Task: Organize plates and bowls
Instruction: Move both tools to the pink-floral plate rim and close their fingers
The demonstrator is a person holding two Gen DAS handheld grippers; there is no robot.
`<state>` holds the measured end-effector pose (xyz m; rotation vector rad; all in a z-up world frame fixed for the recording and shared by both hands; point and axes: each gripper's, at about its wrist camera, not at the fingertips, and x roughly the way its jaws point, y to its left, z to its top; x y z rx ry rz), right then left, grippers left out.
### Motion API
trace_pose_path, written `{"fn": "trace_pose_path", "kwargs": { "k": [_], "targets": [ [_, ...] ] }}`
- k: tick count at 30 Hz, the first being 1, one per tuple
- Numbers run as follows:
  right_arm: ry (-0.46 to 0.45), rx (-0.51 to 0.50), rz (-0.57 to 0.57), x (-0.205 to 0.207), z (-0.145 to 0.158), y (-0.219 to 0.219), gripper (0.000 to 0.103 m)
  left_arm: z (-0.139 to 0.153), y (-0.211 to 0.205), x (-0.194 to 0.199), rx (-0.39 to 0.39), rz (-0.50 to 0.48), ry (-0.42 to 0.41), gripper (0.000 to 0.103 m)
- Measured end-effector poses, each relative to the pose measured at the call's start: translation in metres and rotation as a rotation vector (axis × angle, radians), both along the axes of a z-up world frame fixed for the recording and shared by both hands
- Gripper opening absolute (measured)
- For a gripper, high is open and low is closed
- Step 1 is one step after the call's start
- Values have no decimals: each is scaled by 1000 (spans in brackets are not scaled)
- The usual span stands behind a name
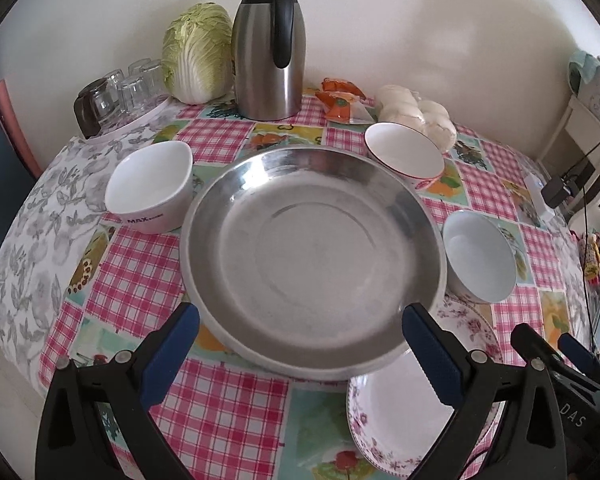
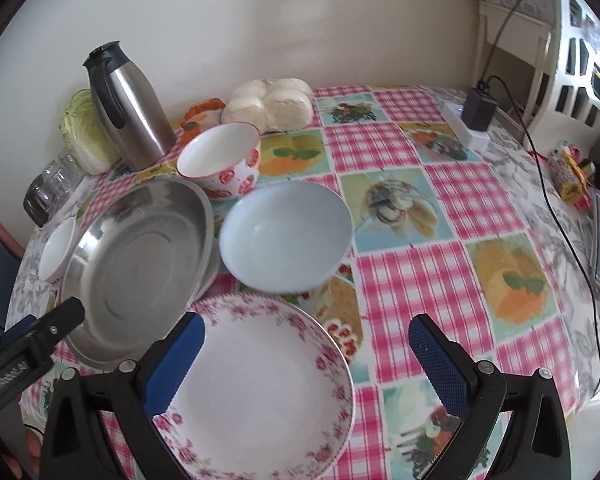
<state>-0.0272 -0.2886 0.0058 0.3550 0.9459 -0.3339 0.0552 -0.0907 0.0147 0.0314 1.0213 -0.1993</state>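
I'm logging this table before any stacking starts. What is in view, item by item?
Metal plate: 1, silver, table centre.
Floral plate: 1, white with pink flowers, near edge, beside the metal plate.
Squarish bowl: 1, white, left of the metal plate.
Red-patterned bowl: 1, white, behind the metal plate.
Pale blue bowl: 1, right of the metal plate.
Thermos jug: 1, steel and black, by the wall.
Cabbage: 1, green, left of the jug.
Glasses: several, clear, far left.
Buns: 1 bag, white, by the wall.
Left tool: open, over the metal plate.
Right tool: open, over the floral plate.
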Motion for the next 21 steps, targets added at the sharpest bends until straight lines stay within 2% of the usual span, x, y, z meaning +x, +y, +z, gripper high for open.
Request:
{"fn": "trace_pose_path", "kwargs": {
  "k": [5,7,14,19,21],
  "targets": [
    [18,35,-13,-11,-9,-6,103,-3,-4,-4,-21,-11,54,101],
    [44,44,-18,-13,-15,-8,103,-7,-4,-7,-48,-27,89,101],
    [125,98,-33,-15,-34,-14,103,-23,-18,-19,-55,-91,182,100],
    [153,172,-53,-14,-51,-20,102,-36,-25,-20,-47,-120,243,88],
    [155,206,-72,-15,-56,-24,94,-43,-25,-19,-49,-118,278,74]
  ]
}}
